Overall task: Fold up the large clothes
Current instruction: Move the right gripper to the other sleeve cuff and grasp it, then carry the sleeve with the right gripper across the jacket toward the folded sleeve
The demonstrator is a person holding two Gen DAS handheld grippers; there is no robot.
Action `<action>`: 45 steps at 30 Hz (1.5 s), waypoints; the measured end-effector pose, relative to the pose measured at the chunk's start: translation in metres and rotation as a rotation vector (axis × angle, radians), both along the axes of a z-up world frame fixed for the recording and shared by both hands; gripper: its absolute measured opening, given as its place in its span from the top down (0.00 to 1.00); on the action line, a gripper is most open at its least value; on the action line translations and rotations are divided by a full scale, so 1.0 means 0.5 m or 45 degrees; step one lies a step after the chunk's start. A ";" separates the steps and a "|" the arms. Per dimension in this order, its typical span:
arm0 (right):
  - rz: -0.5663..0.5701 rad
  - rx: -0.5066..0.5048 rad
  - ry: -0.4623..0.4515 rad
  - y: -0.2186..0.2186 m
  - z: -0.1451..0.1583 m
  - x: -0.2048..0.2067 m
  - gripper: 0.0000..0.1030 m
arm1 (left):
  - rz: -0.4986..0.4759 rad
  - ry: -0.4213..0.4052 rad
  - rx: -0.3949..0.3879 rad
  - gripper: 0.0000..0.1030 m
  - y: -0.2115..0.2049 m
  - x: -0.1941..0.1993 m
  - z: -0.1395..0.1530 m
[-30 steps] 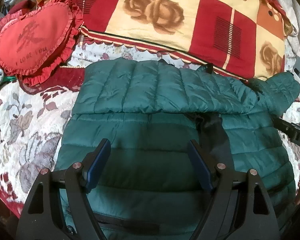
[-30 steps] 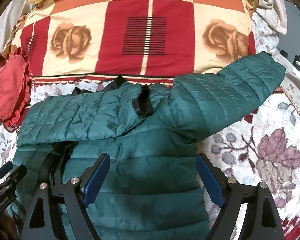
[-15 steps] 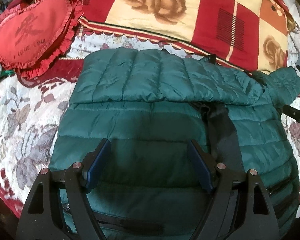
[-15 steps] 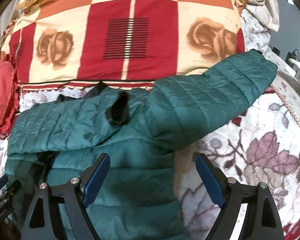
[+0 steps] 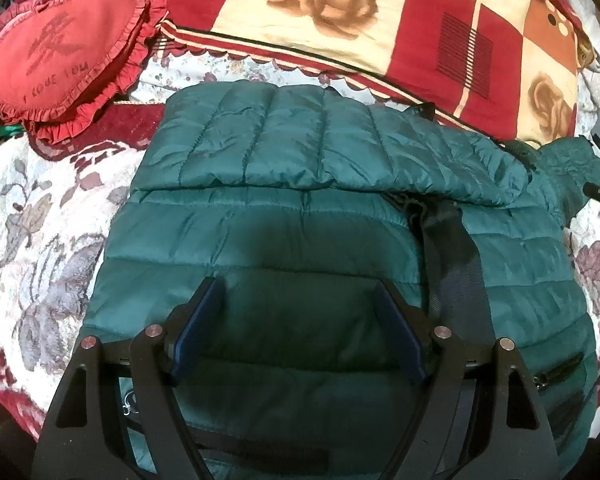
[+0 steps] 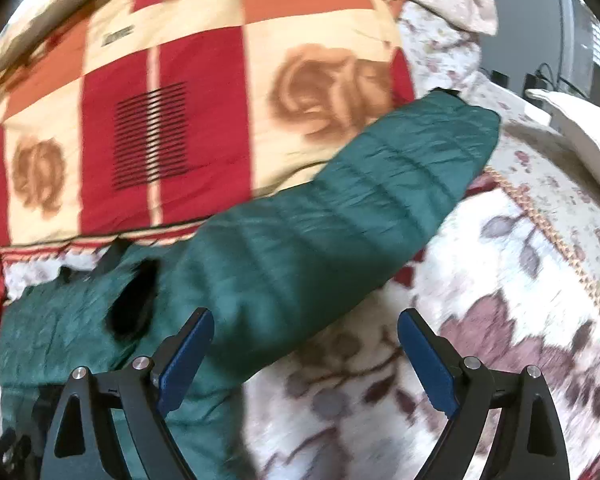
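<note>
1. At far left a red heart-shaped cushion (image 5: 60,54) with a frilled edge lies on the floral bedspread (image 5: 40,216), clear of the garment.
2. The green quilted puffer jacket (image 5: 300,240) lies flat on the bedspread, front up, with its dark zipper placket (image 5: 452,256) running down the body right of centre. A rose-patterned quilt (image 5: 380,20) is bunched just behind it.
3. One sleeve (image 5: 324,140) is already folded across the chest, lying level from the left shoulder toward the right.
4. The left gripper (image 5: 298,328) hovers above the lower body of the jacket, its blue pads spread wide with nothing between them.
5. The right gripper (image 6: 304,356) is likewise wide apart and empty. It points at the other sleeve (image 6: 340,220), which sticks out diagonally up and right, its cuff reaching onto the quilt. The left finger sits over the sleeve's root; the right finger is over bare bedspread.
6. Judged from this layout, the sleeve-folding step is half done. The next move probably calls for the right gripper to advance toward the cuff, pinch the slippery padded fabric firmly, and carry it back across the chest onto the first sleeve.
</note>
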State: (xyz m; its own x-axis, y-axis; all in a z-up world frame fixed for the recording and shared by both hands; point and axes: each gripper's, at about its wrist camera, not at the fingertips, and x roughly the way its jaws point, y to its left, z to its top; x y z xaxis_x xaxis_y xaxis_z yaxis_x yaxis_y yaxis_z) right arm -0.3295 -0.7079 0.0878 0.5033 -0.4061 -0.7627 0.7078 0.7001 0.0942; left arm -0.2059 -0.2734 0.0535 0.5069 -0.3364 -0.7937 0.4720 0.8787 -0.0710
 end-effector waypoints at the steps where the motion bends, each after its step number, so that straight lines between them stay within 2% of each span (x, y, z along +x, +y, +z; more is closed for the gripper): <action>1: -0.016 -0.003 0.006 -0.014 0.000 0.001 0.11 | -0.002 -0.002 0.004 0.23 -0.001 -0.001 -0.001; 8: -0.157 -0.061 -0.013 -0.128 0.019 -0.009 0.11 | -0.015 0.011 -0.005 0.23 0.001 0.000 -0.005; 16: -0.315 0.022 -0.080 -0.261 0.012 -0.017 0.11 | -0.028 0.008 0.002 0.23 -0.002 -0.003 -0.011; 23: -0.350 0.127 -0.121 -0.342 -0.017 -0.001 0.11 | -0.036 0.022 -0.008 0.22 0.000 -0.001 -0.015; 26: -0.358 0.089 -0.159 -0.351 -0.018 0.008 0.08 | -0.041 0.021 -0.010 0.21 -0.001 -0.002 -0.017; 29: -0.317 0.013 -0.105 -0.347 -0.017 0.040 0.08 | -0.049 0.011 -0.013 0.18 -0.003 -0.003 -0.022; 30: -0.288 -0.009 -0.092 -0.345 -0.017 0.050 0.11 | -0.049 0.009 -0.011 0.18 -0.005 -0.003 -0.023; 33: -0.281 -0.037 -0.003 -0.342 -0.028 0.070 0.50 | -0.047 0.004 -0.003 0.15 -0.010 -0.003 -0.026; 35: -0.293 -0.046 -0.024 -0.340 -0.027 0.061 0.62 | -0.051 0.000 0.000 0.14 -0.012 -0.003 -0.028; 36: -0.287 -0.023 -0.061 -0.341 -0.023 0.053 0.74 | -0.052 -0.003 0.001 0.14 -0.012 -0.004 -0.029; 37: -0.284 -0.007 -0.083 -0.342 -0.021 0.047 0.81 | -0.054 -0.006 0.002 0.14 -0.012 -0.004 -0.029; 40: -0.255 0.029 -0.197 -0.328 0.004 0.018 0.87 | -0.059 -0.010 -0.003 0.14 -0.011 -0.005 -0.030; 45: -0.159 0.016 -0.284 -0.265 0.067 -0.004 0.89 | -0.077 -0.017 -0.003 0.14 -0.008 -0.007 -0.026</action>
State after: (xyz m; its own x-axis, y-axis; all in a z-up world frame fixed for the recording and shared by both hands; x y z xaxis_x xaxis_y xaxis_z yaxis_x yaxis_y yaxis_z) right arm -0.3317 -0.8405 0.1213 0.6063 -0.4669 -0.6438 0.7494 0.6064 0.2659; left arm -0.2096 -0.2775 0.0402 0.4959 -0.3687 -0.7862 0.5252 0.8484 -0.0666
